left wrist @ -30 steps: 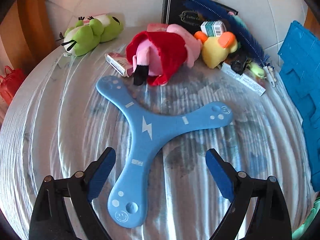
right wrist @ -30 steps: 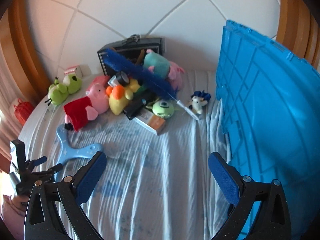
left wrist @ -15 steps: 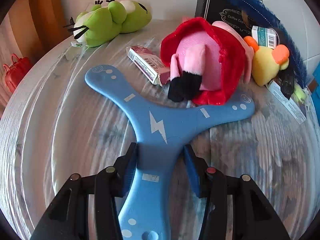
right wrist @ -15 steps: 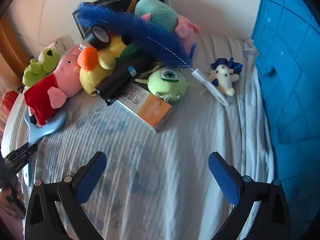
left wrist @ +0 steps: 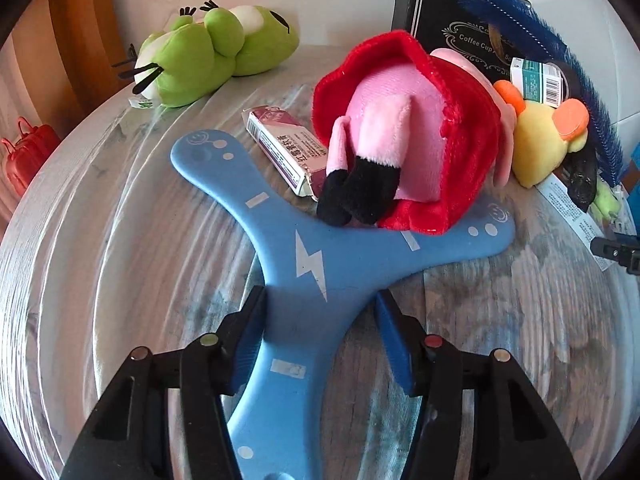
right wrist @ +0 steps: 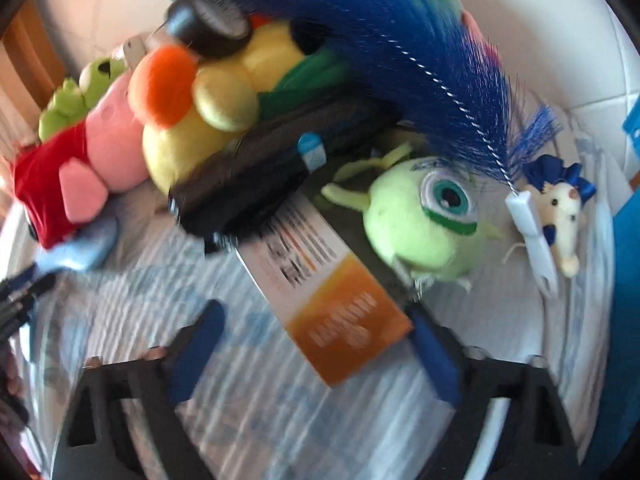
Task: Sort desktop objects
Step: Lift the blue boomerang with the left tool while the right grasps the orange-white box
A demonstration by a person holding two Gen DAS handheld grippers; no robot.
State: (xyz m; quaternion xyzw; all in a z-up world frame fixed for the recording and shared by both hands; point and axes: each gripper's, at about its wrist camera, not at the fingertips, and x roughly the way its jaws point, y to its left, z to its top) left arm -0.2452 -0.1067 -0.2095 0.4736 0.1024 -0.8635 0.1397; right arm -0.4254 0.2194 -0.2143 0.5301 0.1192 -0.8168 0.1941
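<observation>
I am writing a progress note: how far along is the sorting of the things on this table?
Done: nothing yet; toys and boxes lie in one heap.
In hand: the left tongs straddle the blue boomerang, jaws just opened slightly, not gripping. The right tongs have just been closing around the orange box, not pressing yet.
Left: everything, including the green frog.

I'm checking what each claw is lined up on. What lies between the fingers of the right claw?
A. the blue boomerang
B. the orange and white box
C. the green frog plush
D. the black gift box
B: the right claw straddles the near end of the orange and white box in its own wrist view.
</observation>
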